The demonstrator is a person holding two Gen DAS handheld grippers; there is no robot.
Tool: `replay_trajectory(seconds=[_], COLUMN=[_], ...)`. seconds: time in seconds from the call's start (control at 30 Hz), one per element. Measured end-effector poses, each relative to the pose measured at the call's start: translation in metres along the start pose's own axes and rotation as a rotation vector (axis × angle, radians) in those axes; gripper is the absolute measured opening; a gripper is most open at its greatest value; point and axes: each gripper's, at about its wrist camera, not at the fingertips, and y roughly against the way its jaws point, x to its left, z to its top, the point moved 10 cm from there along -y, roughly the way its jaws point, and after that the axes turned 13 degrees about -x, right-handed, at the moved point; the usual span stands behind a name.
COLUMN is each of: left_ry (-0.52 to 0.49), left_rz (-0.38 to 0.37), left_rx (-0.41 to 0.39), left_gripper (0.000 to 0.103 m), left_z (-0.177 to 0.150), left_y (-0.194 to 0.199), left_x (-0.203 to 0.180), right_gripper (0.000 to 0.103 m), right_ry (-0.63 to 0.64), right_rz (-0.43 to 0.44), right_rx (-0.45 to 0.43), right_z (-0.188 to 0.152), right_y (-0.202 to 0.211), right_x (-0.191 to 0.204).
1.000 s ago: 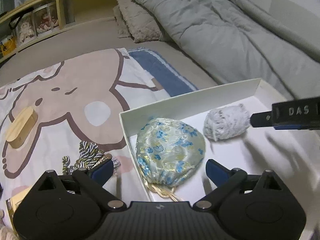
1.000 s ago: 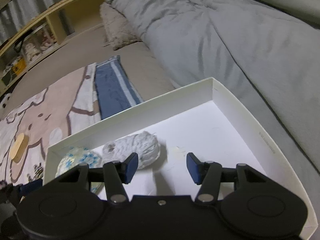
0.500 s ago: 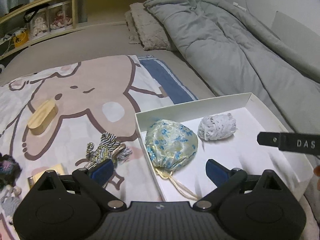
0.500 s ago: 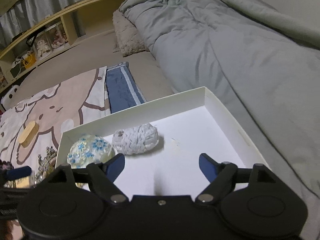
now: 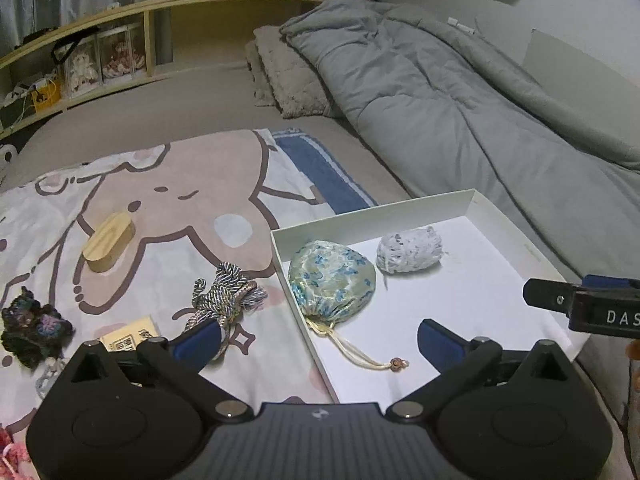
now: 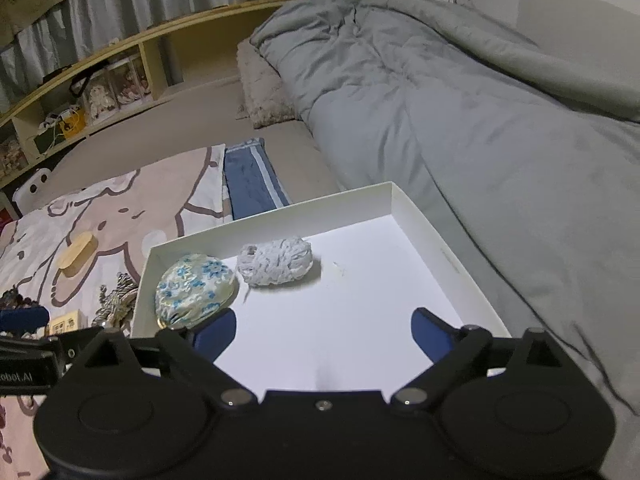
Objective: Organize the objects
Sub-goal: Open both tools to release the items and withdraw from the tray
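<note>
A white box lies on the bed. In it are a floral drawstring pouch and a white yarn ball. My left gripper is open and empty, above the box's left wall. My right gripper is open and empty over the box's bare floor; it also shows in the left wrist view. On the cartoon blanket left of the box lie a striped cord bundle, a wooden oval block, a dark crochet piece and a small printed card.
A grey duvet is heaped along the right of the bed, close behind the box. A plush pillow and a blue towel lie beyond. A wooden shelf with boxes runs along the far side.
Both grippers have pulled back and up from the box, so more of the bed shows. My right gripper's jaws have opened wider. The pouch and yarn ball stay in the box.
</note>
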Motion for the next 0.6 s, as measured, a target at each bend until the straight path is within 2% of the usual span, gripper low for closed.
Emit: replay_trajectory(seconds=[0.17,0.3,0.6], left_ry=[0.008,0.008,0.027], left_rz=[-0.005,-0.008,-0.008], left_rx=[-0.022,-0.049,-0.082], left_gripper=[0.103,0.103,0.103], left_z=[0.006,0.012,0.019], left_y=[0.019,0.034,0.059], left_x=[0.0,-0.002,-0.003], right_gripper=[0.103,0.103,0.103], right_ry=[0.014,0.027,0.047], right_rz=[0.007,0.009,0.005], right_rx=[-0.038,-0.068,-0.077], right_z=[0.006,0.011,0.011], right_y=[0.022,0.037,0.054], right_x=[0.001,0.002,0.009])
